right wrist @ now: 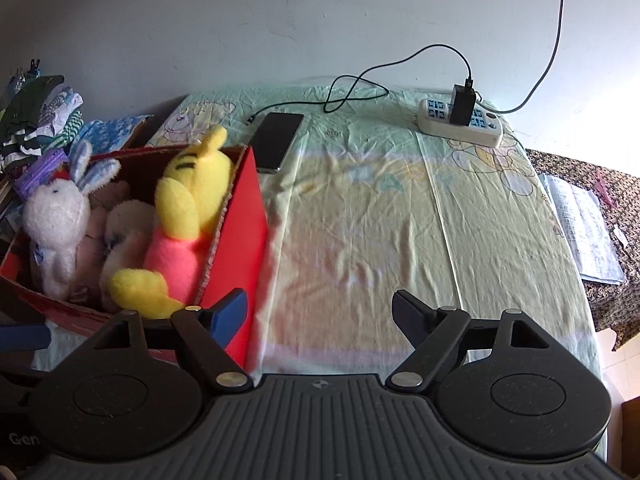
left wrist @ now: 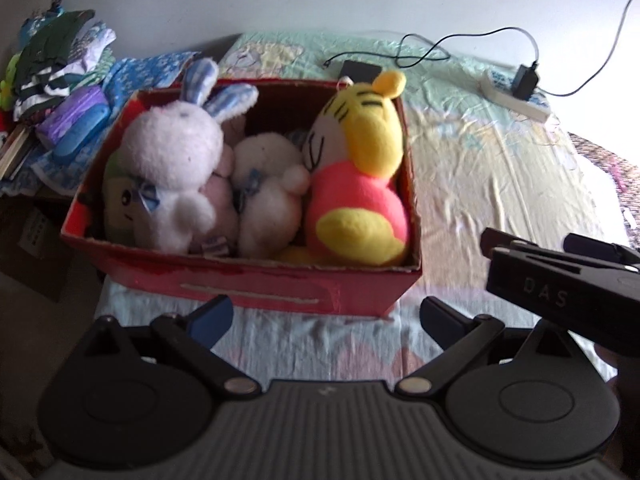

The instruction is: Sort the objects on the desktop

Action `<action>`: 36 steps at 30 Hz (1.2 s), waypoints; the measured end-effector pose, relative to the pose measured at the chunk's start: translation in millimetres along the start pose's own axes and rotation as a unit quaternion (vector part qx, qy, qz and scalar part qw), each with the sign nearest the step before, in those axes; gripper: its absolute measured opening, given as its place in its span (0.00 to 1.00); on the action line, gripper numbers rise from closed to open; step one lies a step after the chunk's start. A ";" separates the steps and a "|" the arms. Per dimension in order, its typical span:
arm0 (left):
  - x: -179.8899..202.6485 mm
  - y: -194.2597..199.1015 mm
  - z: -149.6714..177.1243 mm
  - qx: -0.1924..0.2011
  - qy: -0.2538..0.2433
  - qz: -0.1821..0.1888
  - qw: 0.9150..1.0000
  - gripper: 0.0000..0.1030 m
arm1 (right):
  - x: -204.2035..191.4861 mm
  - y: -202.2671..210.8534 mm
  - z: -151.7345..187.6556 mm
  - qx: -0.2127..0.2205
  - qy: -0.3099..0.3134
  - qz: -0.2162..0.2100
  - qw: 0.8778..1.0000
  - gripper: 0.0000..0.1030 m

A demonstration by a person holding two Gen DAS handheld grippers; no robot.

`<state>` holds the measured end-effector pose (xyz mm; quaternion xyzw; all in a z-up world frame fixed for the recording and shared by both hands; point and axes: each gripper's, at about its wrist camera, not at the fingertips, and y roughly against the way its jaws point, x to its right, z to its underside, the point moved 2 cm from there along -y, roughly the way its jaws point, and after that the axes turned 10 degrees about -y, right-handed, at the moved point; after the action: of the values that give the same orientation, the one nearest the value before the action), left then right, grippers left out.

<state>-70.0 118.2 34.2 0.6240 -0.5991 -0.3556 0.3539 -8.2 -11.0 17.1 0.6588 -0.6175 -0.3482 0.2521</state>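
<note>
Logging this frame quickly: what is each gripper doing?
Left gripper: open, holding nothing, in front of the red cardboard box.
Right gripper: open, holding nothing.

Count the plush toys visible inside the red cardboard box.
4 at least: a white rabbit with blue striped ears at the left, a green-faced toy under it, a white fluffy one in the middle, a yellow-and-pink tiger at the right. Others may be buried.
</note>
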 end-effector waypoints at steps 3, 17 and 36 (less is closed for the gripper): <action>-9.5 6.5 -3.1 0.015 -0.003 0.003 1.000 0.99 | -9.2 5.8 -3.4 0.008 -0.003 0.002 1.000 0.80; -57.0 16.3 -13.7 -0.003 -0.005 -0.010 1.000 0.99 | -57.2 19.5 -11.0 0.012 0.013 -0.009 1.000 0.80; -111.8 19.1 -34.6 -0.004 -0.021 -0.097 0.995 0.99 | -106.7 14.3 -23.4 -0.020 -0.009 -0.050 0.998 0.80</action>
<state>-52.7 229.8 70.2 0.6702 -0.5416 -0.4035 0.3076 1.2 90.7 58.5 0.6806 -0.5787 -0.3785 0.2421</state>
